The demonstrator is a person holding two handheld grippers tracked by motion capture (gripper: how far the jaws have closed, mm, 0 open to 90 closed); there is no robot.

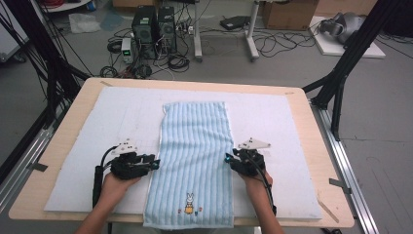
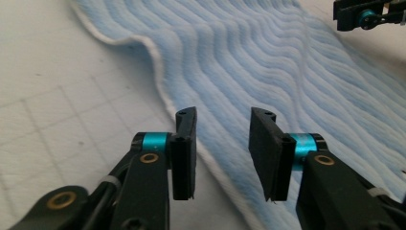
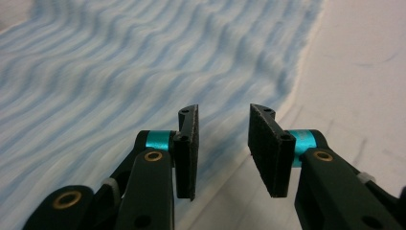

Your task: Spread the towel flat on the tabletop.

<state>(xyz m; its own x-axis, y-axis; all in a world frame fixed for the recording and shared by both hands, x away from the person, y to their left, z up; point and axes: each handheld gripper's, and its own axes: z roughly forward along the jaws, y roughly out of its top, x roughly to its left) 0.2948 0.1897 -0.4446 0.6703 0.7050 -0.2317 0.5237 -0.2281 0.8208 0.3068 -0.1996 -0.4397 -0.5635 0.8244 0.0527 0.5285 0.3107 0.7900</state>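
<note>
A light blue ribbed towel [image 1: 195, 146] lies flat and lengthwise on the white mat, with a small rabbit picture [image 1: 189, 199] near its front end. My left gripper [image 1: 156, 163] sits at the towel's left edge. Its jaws [image 2: 222, 115] stand apart, and the white-hemmed edge of the towel [image 2: 268, 62] runs under the gap, unpinched. My right gripper [image 1: 227, 158] is at the right edge, level with the left one. It [image 3: 222, 110] is open too, over the border between the towel [image 3: 119, 72] and the mat. The right gripper [image 2: 366, 14] also appears far off in the left gripper view.
The white mat [image 1: 272, 122] covers most of the wooden table [image 1: 311, 146]. Bare mat lies on both sides of the towel. Black frame posts [image 1: 341, 73] stand at the table's far corners. Computers [image 1: 151, 29] and cables lie on the floor beyond.
</note>
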